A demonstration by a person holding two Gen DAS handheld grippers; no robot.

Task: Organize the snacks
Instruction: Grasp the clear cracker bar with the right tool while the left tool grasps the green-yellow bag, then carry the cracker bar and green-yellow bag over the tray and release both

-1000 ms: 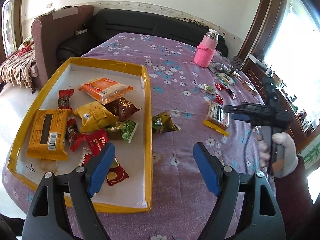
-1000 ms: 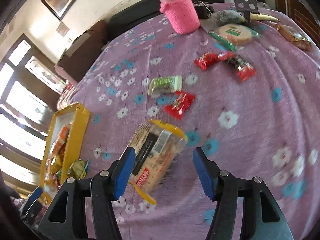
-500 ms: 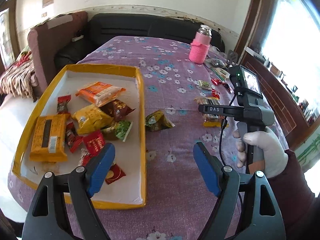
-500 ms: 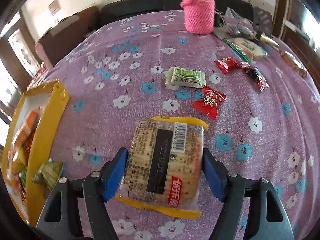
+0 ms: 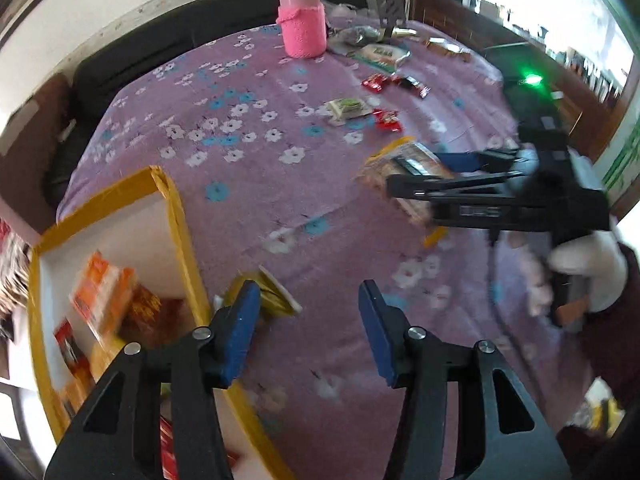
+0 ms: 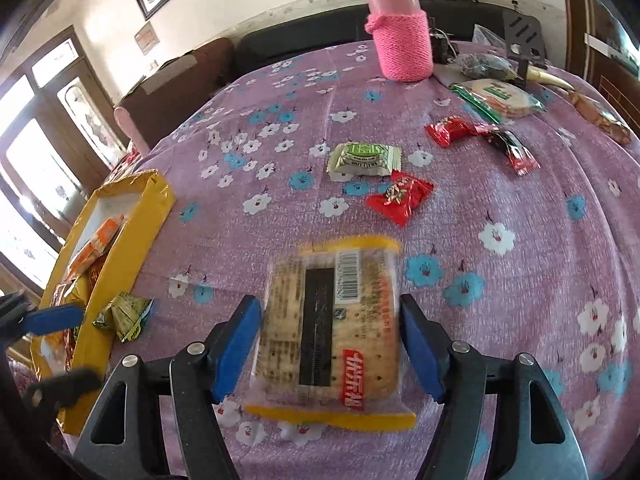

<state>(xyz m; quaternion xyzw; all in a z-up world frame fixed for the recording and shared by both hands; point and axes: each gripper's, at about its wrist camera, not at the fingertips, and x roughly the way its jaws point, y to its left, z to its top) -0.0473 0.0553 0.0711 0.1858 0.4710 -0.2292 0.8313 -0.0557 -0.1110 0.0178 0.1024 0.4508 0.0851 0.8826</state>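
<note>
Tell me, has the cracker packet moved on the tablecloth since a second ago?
Cannot tell. The cracker packet sits lower and squarer between the right tool's fingers, but the camera itself moved; it looks unchanged relative to the red candy.

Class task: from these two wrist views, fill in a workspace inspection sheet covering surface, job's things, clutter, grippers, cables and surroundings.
Surface: purple floral tablecloth.
Job's things: cracker pack; yellow tray holding snacks; green-gold packet beside the tray; green packet; red packet.
Clutter: pink bottle, upright.
Grippers: right hand-held gripper around the cracker pack, contact unclear; left hand-held gripper open, empty.
Cables: nothing seen clearly.
Surroundings: black sofa.
</note>
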